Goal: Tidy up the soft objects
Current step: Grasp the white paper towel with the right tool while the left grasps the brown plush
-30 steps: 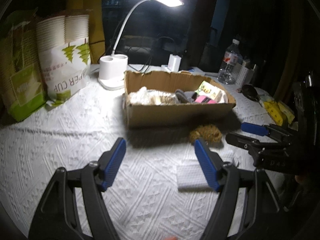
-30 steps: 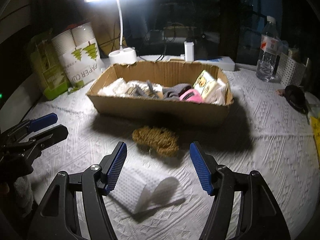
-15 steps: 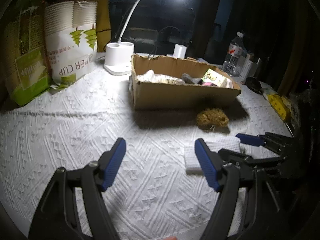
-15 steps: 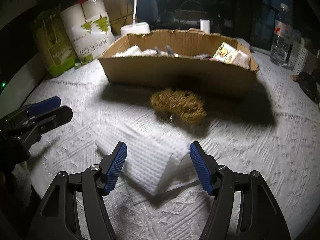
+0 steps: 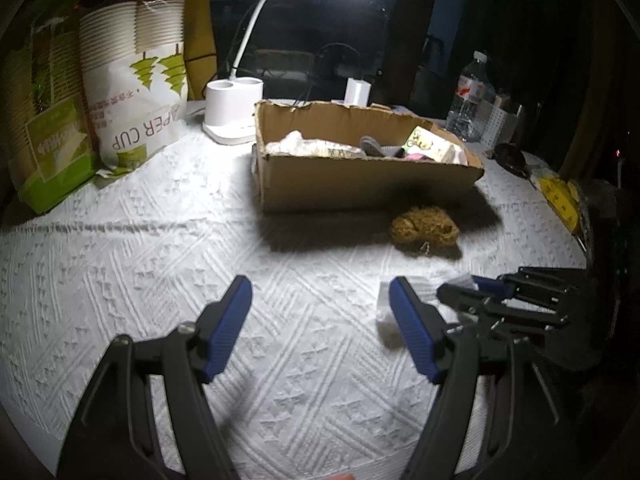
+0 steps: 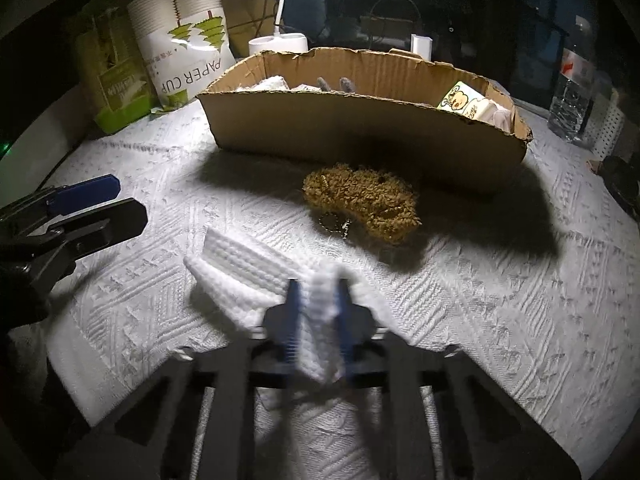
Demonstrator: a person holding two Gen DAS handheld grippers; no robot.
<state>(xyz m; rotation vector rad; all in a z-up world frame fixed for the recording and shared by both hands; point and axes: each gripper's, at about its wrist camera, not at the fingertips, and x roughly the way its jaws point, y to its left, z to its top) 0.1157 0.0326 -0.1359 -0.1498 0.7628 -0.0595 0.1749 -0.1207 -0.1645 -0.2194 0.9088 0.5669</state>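
- While the right claw [image 6: 316, 312] has just been closing, its blue pads now press together on a fold of the white cloth [image 6: 256, 276], which is bunched up between them; the rest of the cloth lies on the desk [image 6: 500, 312].
- The left claw [image 5: 320, 320] stands apart and holds nothing; it hangs over bare desk cover, just beside the cloth.
- The cardboard box [image 6: 360, 128] stands further back on the desk with soft things already inside, so I judge the step in hand is to lift the cloth and bring it there.
- To do this well, I would raise the cloth straight up until its loose end is free of the desk, because a hanging corner could catch the front wall of the box.
- The brown fuzzy toy [image 6: 360, 204] with a small metal chain lies between the cloth and the box, near both; the path should pass above it, so that the cloth does not drag it.
- The grip takes only one fold, so a slow move seems safer; the cloth may slip out.
- Writing: the white bag of cups [image 5: 136, 92] at the back left shows "PAPER CUP", upside down, with green tree shapes. The green pack [image 5: 52, 148] beside it has white letters too blurred to read. A pack inside the box shows a cartoon figure, its text too small to read.
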